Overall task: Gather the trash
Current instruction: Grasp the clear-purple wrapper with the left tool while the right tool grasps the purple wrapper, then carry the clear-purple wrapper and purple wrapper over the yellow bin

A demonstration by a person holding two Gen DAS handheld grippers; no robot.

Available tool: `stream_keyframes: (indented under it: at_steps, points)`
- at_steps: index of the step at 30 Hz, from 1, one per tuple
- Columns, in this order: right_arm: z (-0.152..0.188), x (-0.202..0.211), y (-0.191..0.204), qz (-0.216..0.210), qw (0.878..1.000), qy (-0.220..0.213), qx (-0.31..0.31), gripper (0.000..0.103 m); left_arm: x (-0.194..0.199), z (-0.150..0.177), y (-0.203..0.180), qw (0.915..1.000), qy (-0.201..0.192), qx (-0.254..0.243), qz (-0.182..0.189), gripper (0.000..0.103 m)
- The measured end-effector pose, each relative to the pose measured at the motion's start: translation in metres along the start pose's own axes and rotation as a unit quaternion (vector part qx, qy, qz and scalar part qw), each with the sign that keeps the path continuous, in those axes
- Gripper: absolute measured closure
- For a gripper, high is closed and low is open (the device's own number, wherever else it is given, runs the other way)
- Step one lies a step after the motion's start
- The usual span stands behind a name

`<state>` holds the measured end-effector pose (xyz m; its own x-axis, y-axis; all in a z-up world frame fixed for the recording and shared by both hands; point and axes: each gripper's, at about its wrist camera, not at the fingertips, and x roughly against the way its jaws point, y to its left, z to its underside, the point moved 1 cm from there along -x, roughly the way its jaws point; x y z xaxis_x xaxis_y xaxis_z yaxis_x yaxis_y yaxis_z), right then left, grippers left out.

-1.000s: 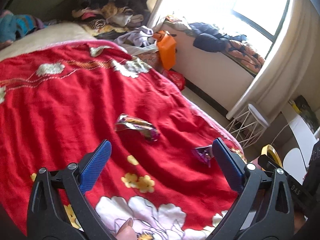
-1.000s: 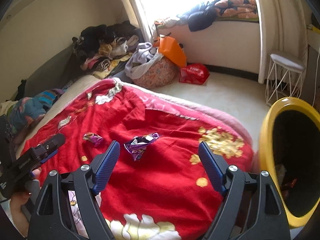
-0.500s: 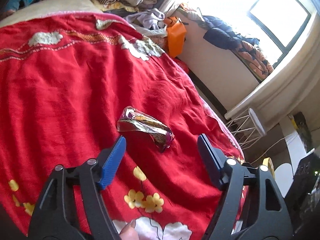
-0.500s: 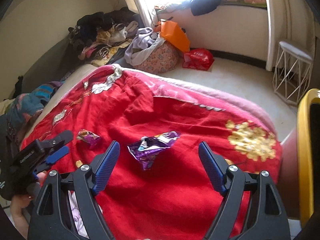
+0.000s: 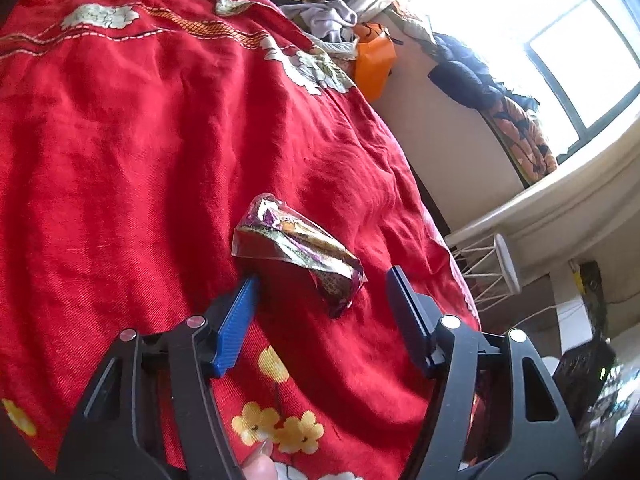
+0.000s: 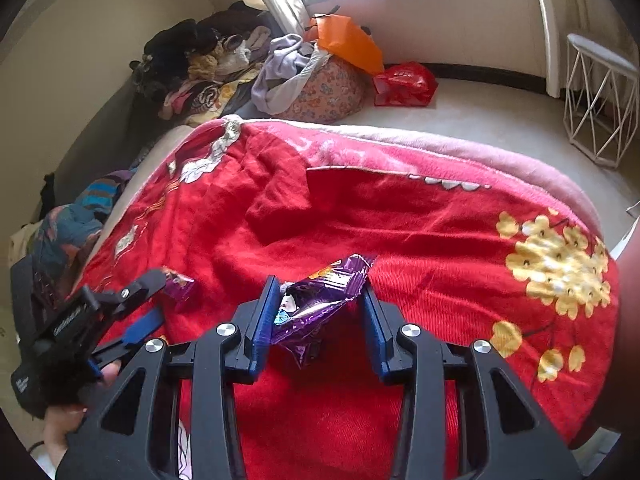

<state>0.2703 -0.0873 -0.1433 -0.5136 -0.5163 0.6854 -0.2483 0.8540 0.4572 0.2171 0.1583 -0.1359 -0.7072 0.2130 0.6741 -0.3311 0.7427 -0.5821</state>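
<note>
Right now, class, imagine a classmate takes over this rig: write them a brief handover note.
Left gripper: open, straddling the gold-and-purple wrapper lying on the red blanket; not gripped.
Right gripper: open but narrowed around the purple wrapper; one finger touches it, not clamped.
Done: neither piece lifted yet.
Left: close on both wrappers, lift, carry them to a bin; none shows in either view.

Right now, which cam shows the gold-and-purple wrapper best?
Left wrist: the gold-and-purple wrapper lies unobstructed on the red blanket, just ahead of the open left tool. Right wrist shows only its end, partly hidden behind the left tool.
</note>
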Motion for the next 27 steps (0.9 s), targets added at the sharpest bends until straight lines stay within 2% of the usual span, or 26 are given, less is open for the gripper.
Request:
stream_keyframes:
  at_steps: [10, 12, 13, 14, 20, 27]
  points:
    - [0.019, 0.038, 0.003, -0.013, 0.999, -0.021, 0.023, 0.069, -0.01, -0.012, 0.012, 0.9982, -0.004, 0.06, 0.005, 0.062]
    - [0.023, 0.046, 0.004, -0.012, 0.999, -0.026, 0.03, 0.069, -0.011, -0.013, 0.015, 0.9975, -0.004, 0.07, 0.006, 0.071]
    - [0.024, 0.049, 0.005, -0.012, 0.999, -0.028, 0.034, 0.079, -0.011, -0.014, 0.017, 0.9972, -0.005, 0.074, 0.007, 0.073]
    - [0.025, 0.053, 0.005, -0.008, 0.999, -0.03, 0.038, 0.079, -0.01, -0.013, 0.017, 0.9971, -0.006, 0.076, 0.008, 0.075]
    - [0.027, 0.066, 0.007, -0.011, 0.998, -0.039, 0.049, 0.079, 0.004, -0.006, 0.018, 0.9969, -0.012, 0.075, 0.021, 0.084]
    - [0.026, 0.089, 0.004, -0.015, 0.997, -0.059, 0.05, 0.079, 0.031, 0.007, 0.007, 0.9982, -0.025, 0.042, 0.036, 0.088]
